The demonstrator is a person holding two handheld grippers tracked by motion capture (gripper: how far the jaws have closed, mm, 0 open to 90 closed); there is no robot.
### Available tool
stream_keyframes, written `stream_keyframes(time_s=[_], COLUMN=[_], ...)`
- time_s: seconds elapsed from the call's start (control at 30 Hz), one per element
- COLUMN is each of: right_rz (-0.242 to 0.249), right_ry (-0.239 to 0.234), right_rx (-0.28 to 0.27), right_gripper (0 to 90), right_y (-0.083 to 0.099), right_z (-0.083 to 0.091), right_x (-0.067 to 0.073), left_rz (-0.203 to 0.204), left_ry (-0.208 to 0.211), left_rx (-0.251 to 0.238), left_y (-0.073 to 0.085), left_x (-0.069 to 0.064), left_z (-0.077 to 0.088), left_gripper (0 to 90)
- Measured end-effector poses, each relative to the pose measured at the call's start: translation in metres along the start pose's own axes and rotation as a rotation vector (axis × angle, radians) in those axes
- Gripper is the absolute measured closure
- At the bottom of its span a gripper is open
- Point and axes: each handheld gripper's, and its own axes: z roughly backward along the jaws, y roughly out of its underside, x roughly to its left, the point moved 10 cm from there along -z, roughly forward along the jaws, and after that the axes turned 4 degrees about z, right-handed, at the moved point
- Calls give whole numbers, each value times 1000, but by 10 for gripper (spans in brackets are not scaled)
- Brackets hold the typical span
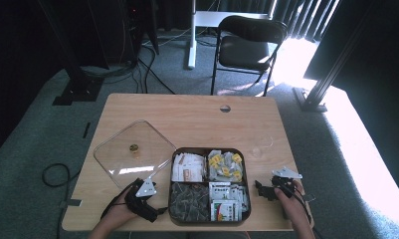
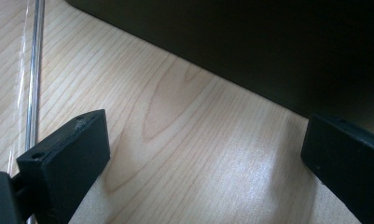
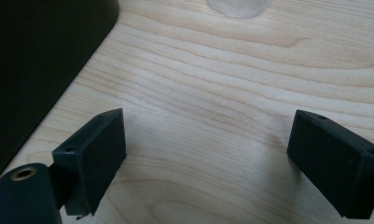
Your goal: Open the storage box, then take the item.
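A dark square tray (image 1: pixel 207 149) with four compartments sits near the table's front edge. It holds white and orange packets (image 1: pixel 188 167), yellow-tagged bags (image 1: pixel 225 166), dark pyramid bags (image 1: pixel 189 200) and green and white packets (image 1: pixel 228 202). My left gripper (image 1: pixel 140 187) rests low on the table just left of the tray and is open, with bare wood between its jaws (image 2: pixel 205 133). The tray's dark wall (image 2: pixel 250 42) lies ahead of it. My right gripper (image 1: pixel 260 189) stands open just right of the tray, over bare wood (image 3: pixel 208 126), with the tray's corner (image 3: pixel 40 56) at its left.
A clear square lid (image 1: pixel 118 160) with a small gold knob (image 1: pixel 134 148) lies on the table left of the tray; its edge (image 2: pixel 33 84) runs beside the left jaw. A clear glass (image 1: pixel 262 144) stands beyond the right gripper. A black folding chair (image 1: pixel 247 45) stands behind the table.
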Motion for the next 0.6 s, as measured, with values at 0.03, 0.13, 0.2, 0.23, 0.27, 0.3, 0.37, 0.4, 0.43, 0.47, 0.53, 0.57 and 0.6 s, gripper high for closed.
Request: stream_keyframes(time_s=[0.03, 0.13, 0.2, 0.23, 0.27, 0.3, 0.37, 0.4, 0.43, 0.47, 0.53, 0.57, 0.6], right_rz=[0, 0, -1, -1, -1, 0, 3, 3, 5, 2, -7, -10, -7], right_ry=[0, 0, -1, 0, -1, -1, -6, -6, -14, -24, -61, -71, -68], right_rx=[0, 0, 0, 0, -1, -1, -4, -5, -8, -12, -18, -23, -25], right_gripper=[108, 108, 108, 108, 109, 109, 129, 130, 129, 130, 132, 132, 132], right_y=[0, 0, 0, 0, 0, 0, 0, 0, 0, 0, -1, -2, -3], right_z=[0, 0, 0, 0, 0, 0, 0, 1, 1, 2, 3, 4, 5], right_x=[0, 0, 0, 0, 0, 0, 0, 1, 1, 3, 7, 8, 9], left_rz=[1, 12, 24, 32, 40, 42, 41, 41, 40, 37, 35, 35, 35], left_ry=[-1, -11, -22, -29, -36, -38, -35, -34, -34, -31, -31, -31, -31], left_rx=[1, 0, -1, -2, -3, -3, -4, -4, -4, -3, -3, -3, -3], left_y=[0, 0, 0, 0, 0, 0, 0, 0, 0, 0, 0, 0, 0], left_x=[0, 0, 0, 0, 0, 0, 0, 0, 0, 0, 0, 0, 0], left_z=[0, 0, 0, 0, 0, 0, 0, 0, 0, 0, 0, 0, 0], left_gripper=[13, 13, 13, 13, 13, 13, 13, 13, 12, 13, 12, 12, 13])
